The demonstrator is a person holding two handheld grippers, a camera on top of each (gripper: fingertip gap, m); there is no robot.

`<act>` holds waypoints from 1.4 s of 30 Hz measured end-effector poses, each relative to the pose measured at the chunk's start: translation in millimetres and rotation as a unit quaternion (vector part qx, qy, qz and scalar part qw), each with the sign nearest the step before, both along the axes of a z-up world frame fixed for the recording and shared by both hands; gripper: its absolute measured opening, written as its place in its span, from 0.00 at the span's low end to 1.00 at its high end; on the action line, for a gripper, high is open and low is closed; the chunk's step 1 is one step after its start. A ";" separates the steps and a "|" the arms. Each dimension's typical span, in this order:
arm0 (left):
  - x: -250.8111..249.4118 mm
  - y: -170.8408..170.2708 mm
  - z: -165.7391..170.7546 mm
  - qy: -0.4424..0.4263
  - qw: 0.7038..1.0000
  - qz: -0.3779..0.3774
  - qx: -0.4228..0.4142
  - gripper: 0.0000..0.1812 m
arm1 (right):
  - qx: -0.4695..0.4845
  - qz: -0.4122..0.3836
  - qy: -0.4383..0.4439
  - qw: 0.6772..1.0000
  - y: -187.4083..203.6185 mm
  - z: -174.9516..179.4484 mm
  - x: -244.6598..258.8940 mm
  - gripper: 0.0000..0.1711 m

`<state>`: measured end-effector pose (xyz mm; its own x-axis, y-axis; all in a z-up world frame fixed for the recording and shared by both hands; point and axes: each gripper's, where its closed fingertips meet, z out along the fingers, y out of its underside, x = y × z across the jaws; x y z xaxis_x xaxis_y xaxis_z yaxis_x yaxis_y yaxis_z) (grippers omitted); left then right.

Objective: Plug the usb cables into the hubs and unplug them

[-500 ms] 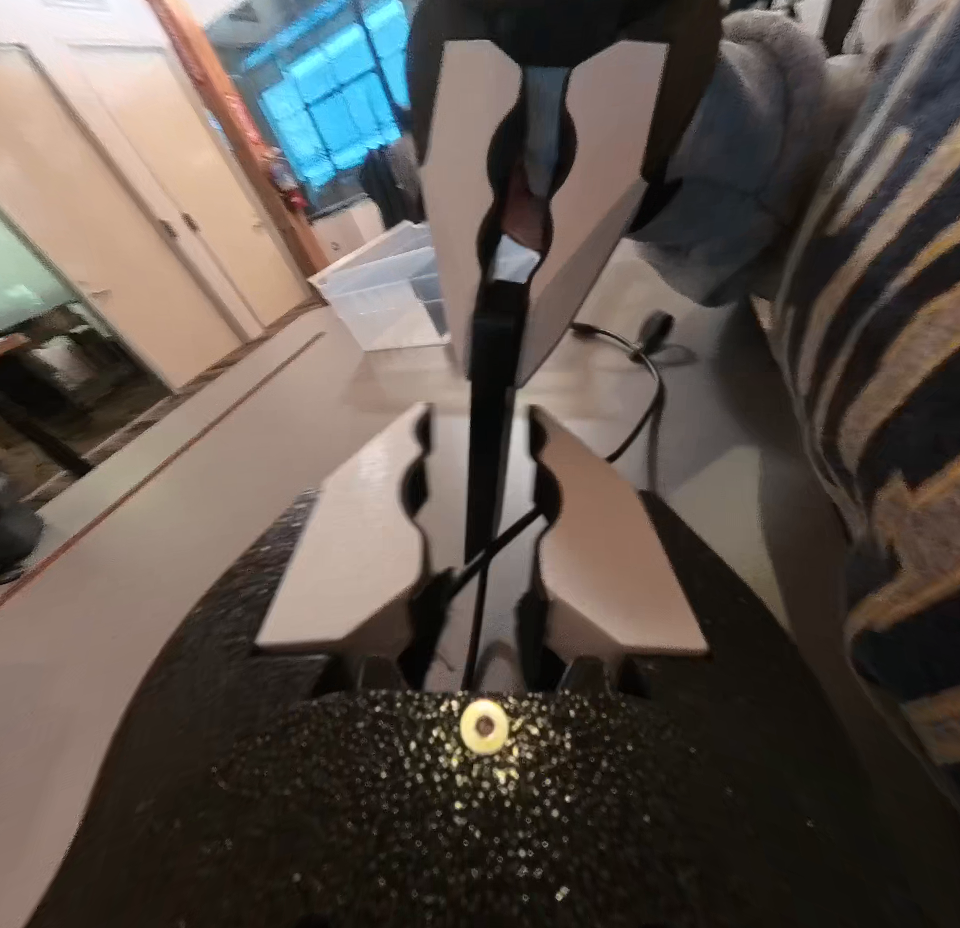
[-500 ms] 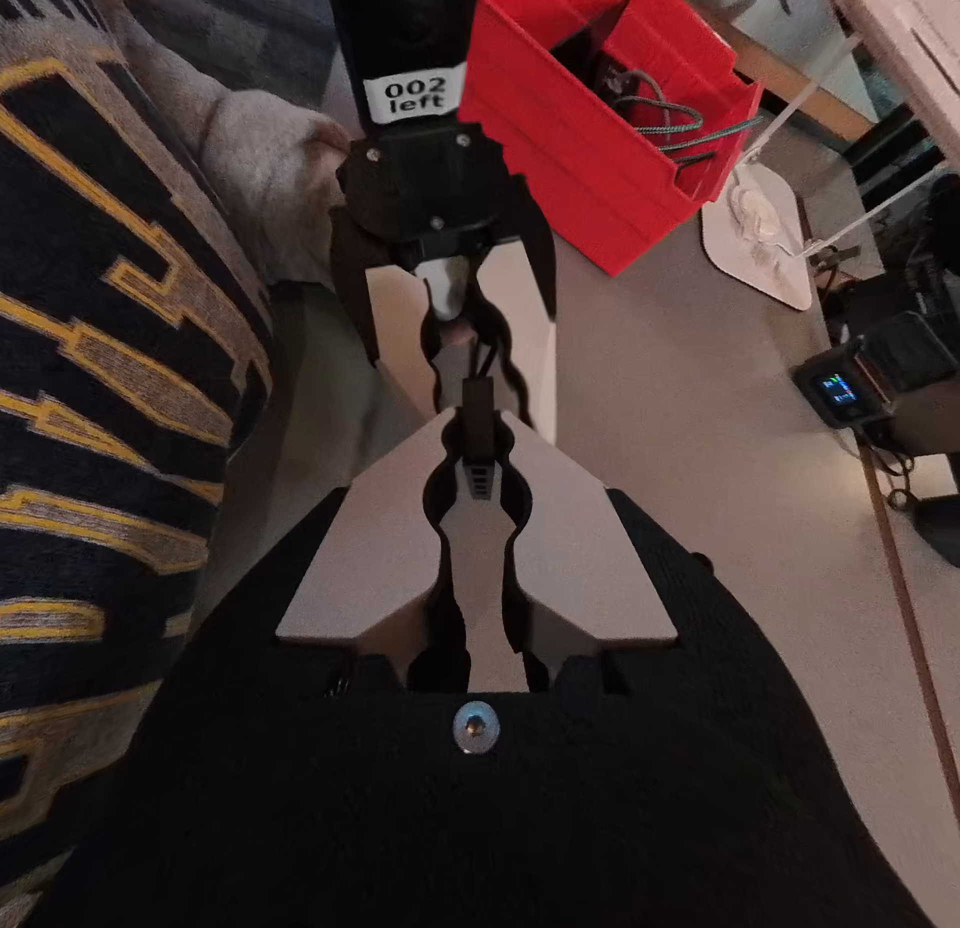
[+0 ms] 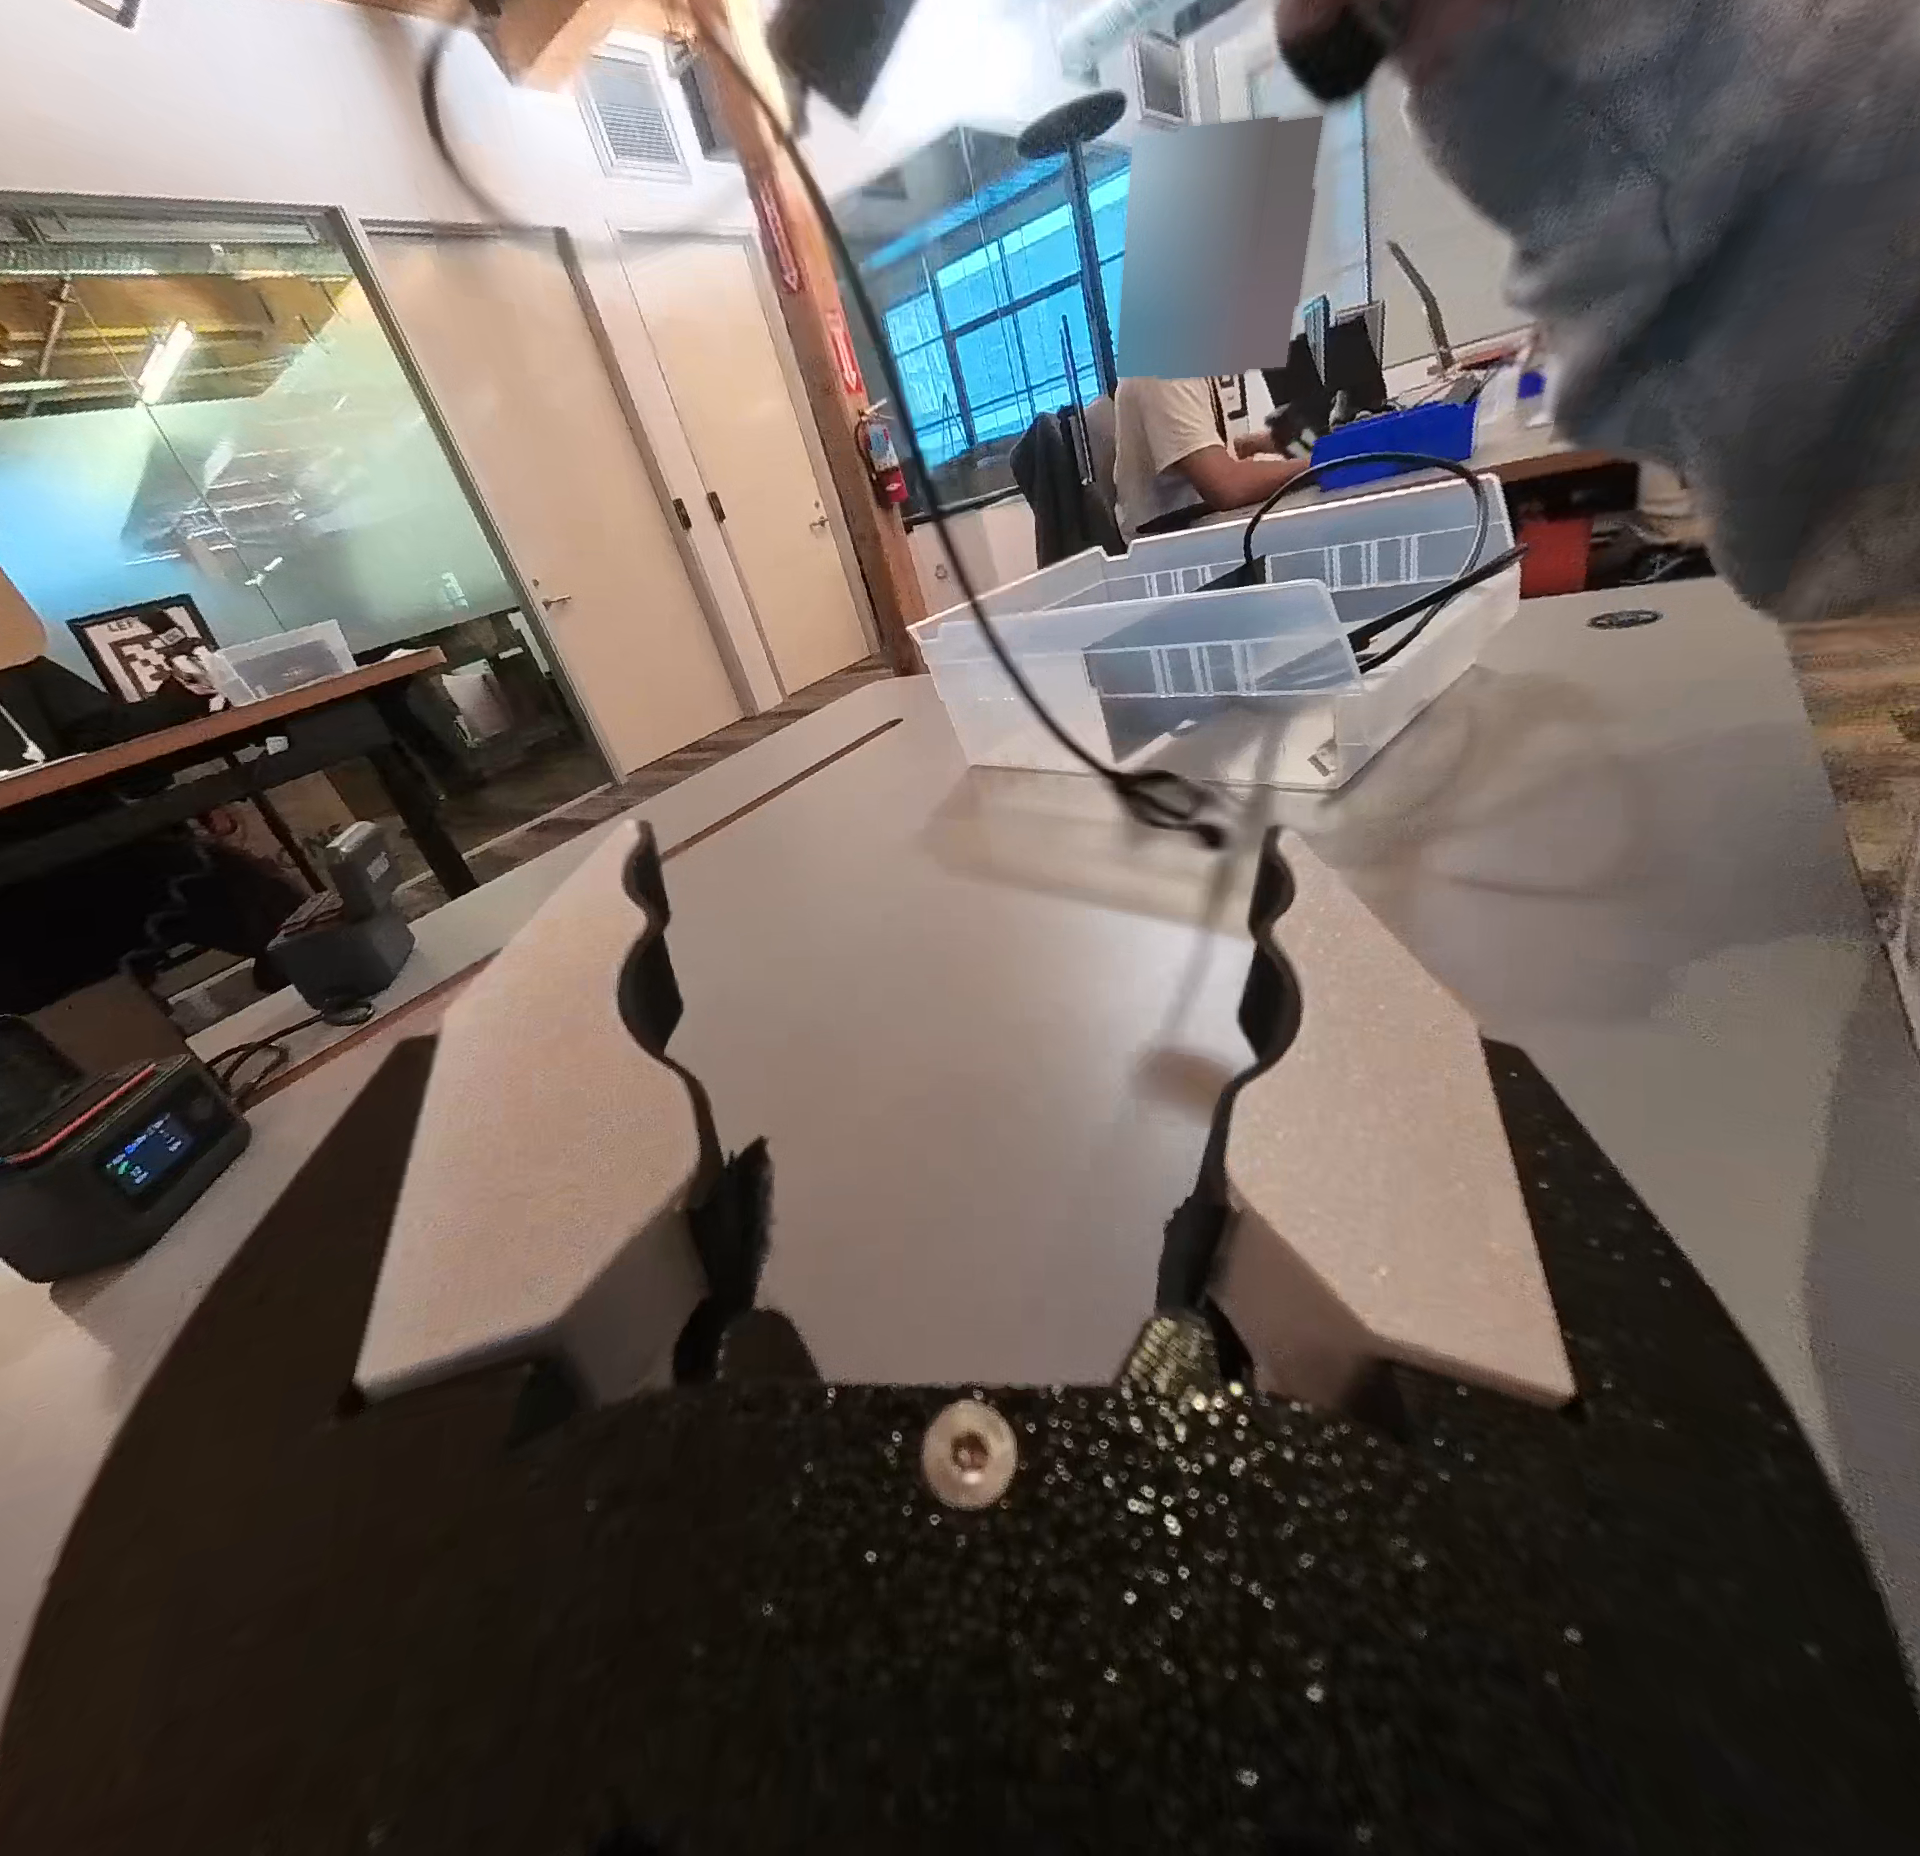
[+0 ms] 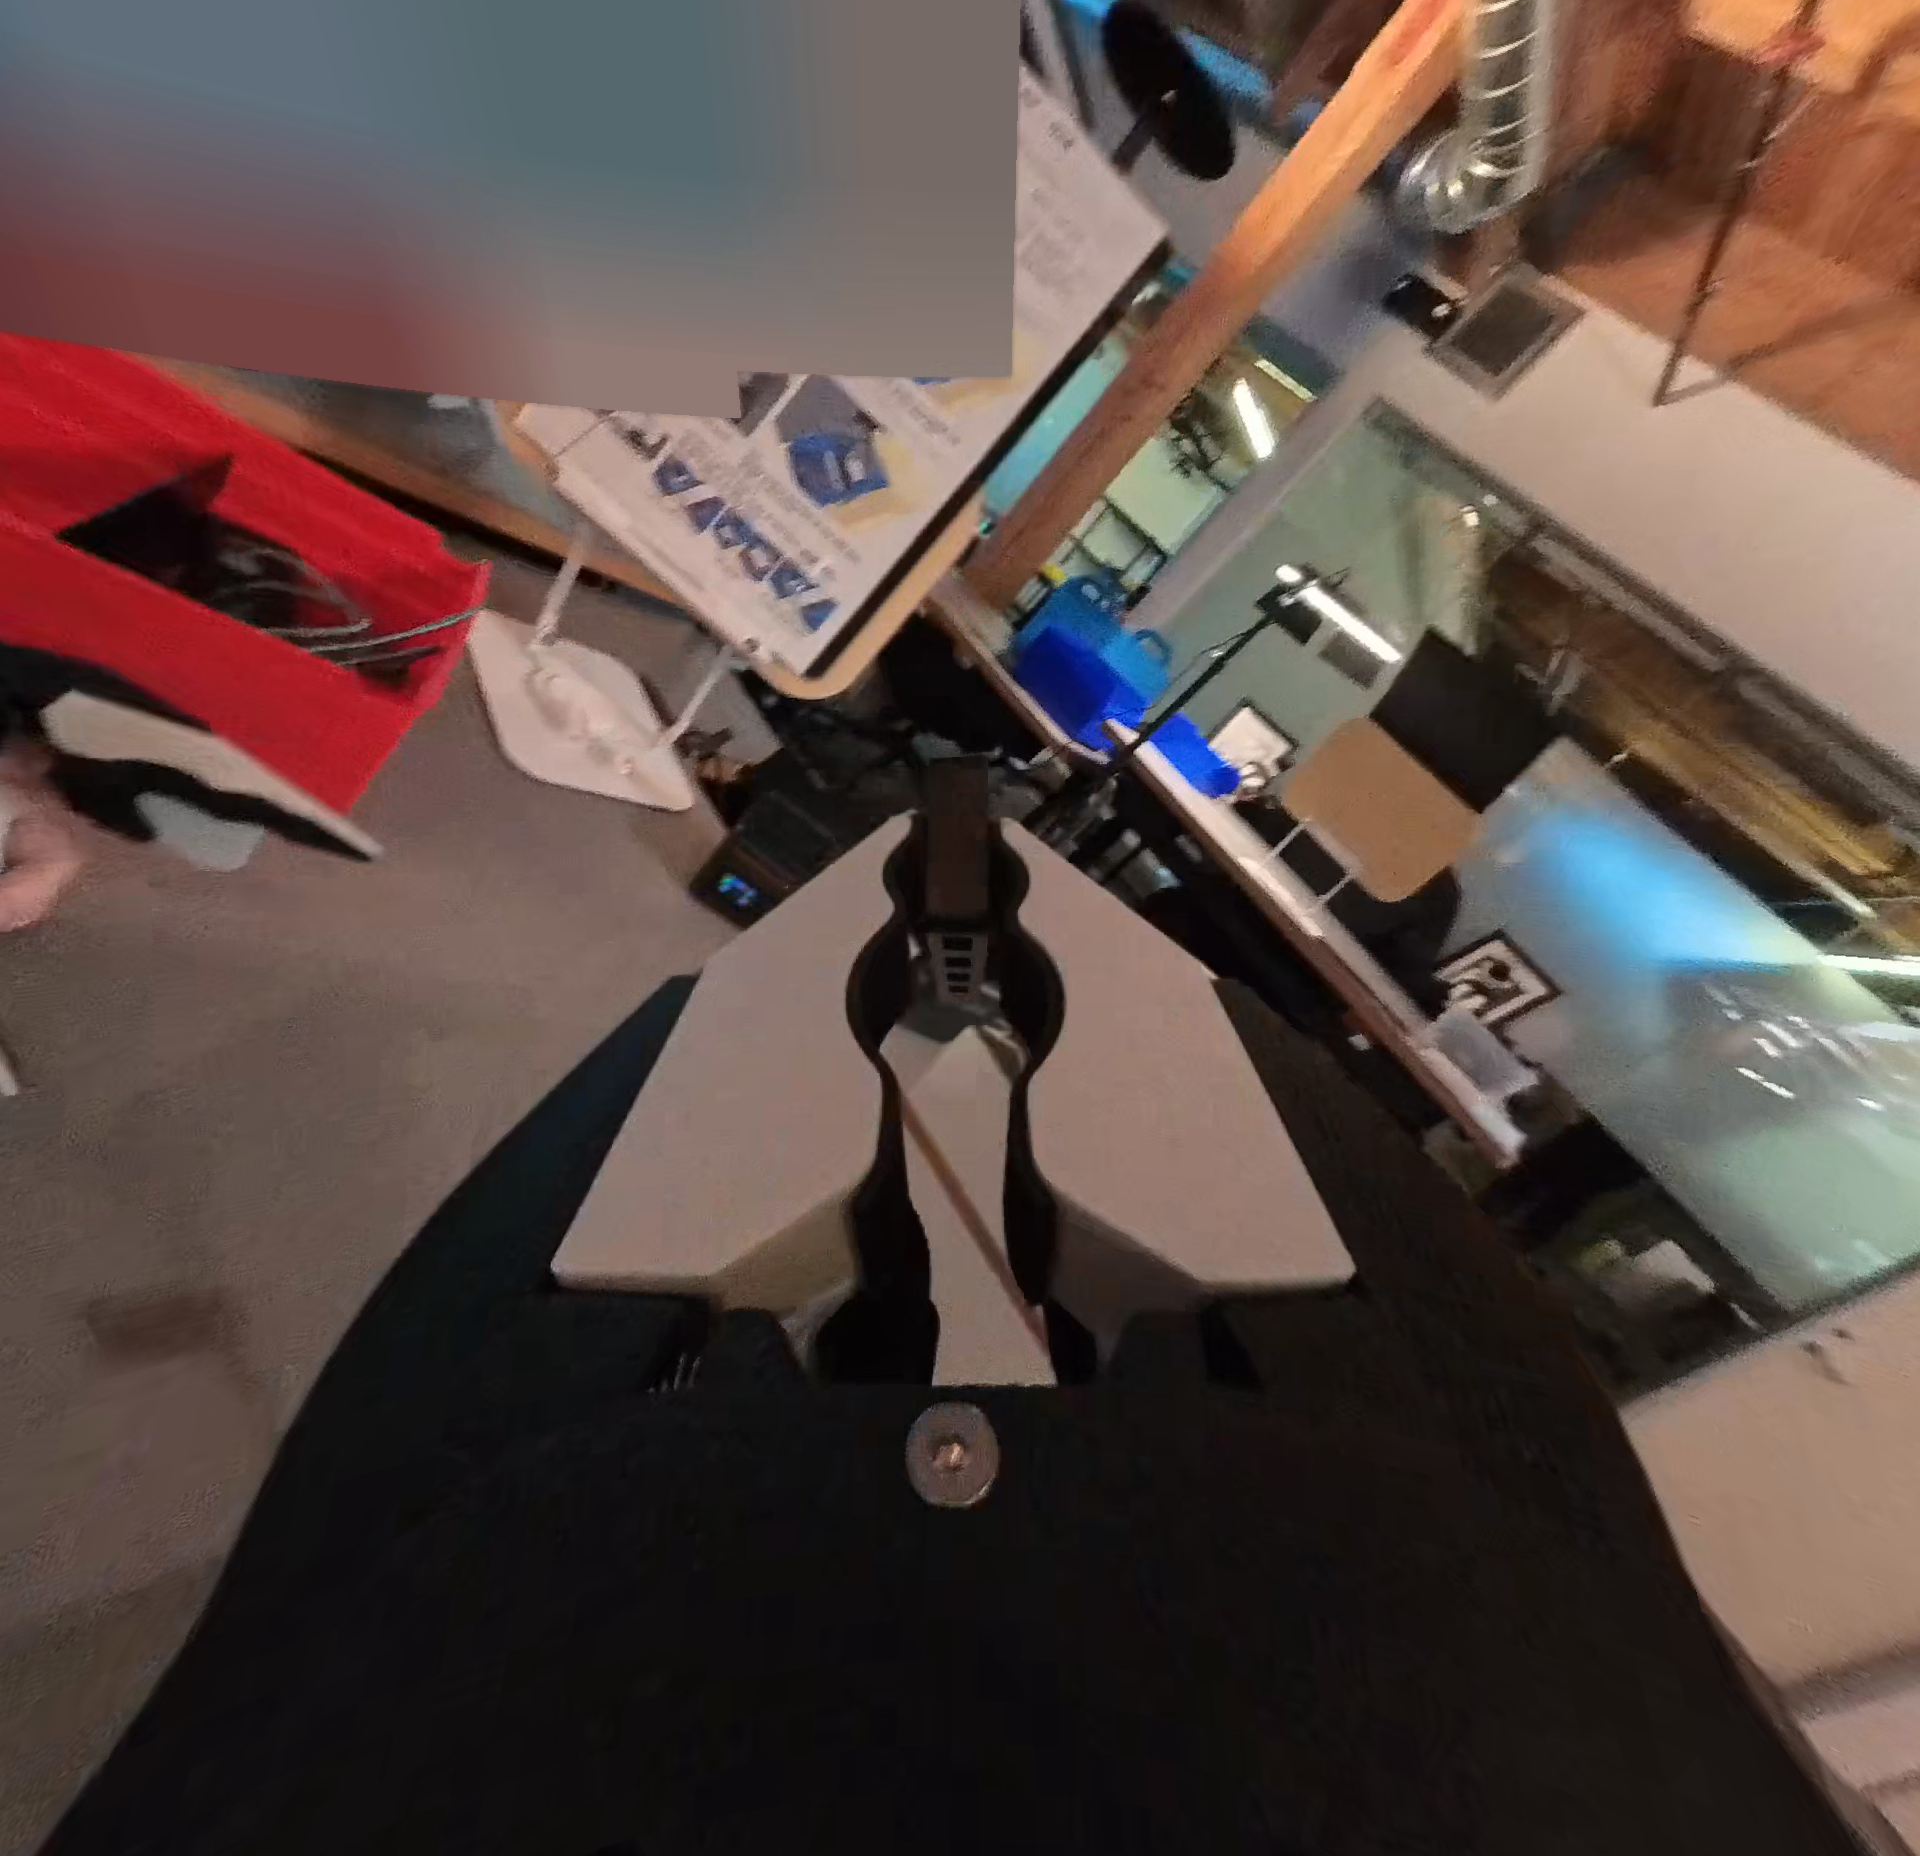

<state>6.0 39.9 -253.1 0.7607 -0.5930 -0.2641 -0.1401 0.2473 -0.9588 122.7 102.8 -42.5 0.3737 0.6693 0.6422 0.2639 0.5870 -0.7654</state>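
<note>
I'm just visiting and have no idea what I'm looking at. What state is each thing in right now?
Left gripper: fingers wide open, empty.
Right gripper: shut on a small black USB plug.
Thin black cable: hanging loose in the air.
Clear plastic bin: open-topped, cables inside.
Red plastic bin: open, cables inside.

A pale grey tabletop (image 3: 935, 975) runs wide and mostly bare. A clear plastic bin (image 3: 1195, 684) with a smaller clear tray nested inside sits on it, black cables draped over its rim. Well to the left of the clear bin, near the tabletop's edge, a small dark box with a lit screen (image 3: 125, 1162) rests. In the right wrist view a red bin (image 4: 239, 622) holding dark cables stands on the tabletop, and just beside it the white base of a stand (image 4: 582, 715) lies flat.
</note>
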 end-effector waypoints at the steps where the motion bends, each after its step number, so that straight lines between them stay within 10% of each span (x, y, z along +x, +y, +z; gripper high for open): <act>1: 1.2 -0.4 -1.3 0.002 1.000 -0.004 -0.003 0.59 | 0.015 -0.011 0.016 1.000 6.3 20.5 9.9 0.05; 9: 1.3 1.4 -5.3 -0.005 1.000 -0.010 -0.024 0.57 | 0.079 -0.071 0.081 0.991 58.1 135.7 79.7 0.05; 17: 4.5 2.3 -9.5 -0.003 0.999 -0.019 -0.038 0.57 | 0.044 -0.136 0.096 0.985 109.9 147.5 137.6 0.05; 34: 9.5 3.5 -19.0 0.011 0.998 -0.029 -0.057 0.55 | -0.132 -0.185 -0.075 0.971 163.6 -41.0 191.6 0.05; 42: 11.7 4.1 -23.4 0.021 0.997 -0.031 -0.063 0.54 | -0.367 -0.197 -0.341 0.843 182.5 -173.7 206.3 0.05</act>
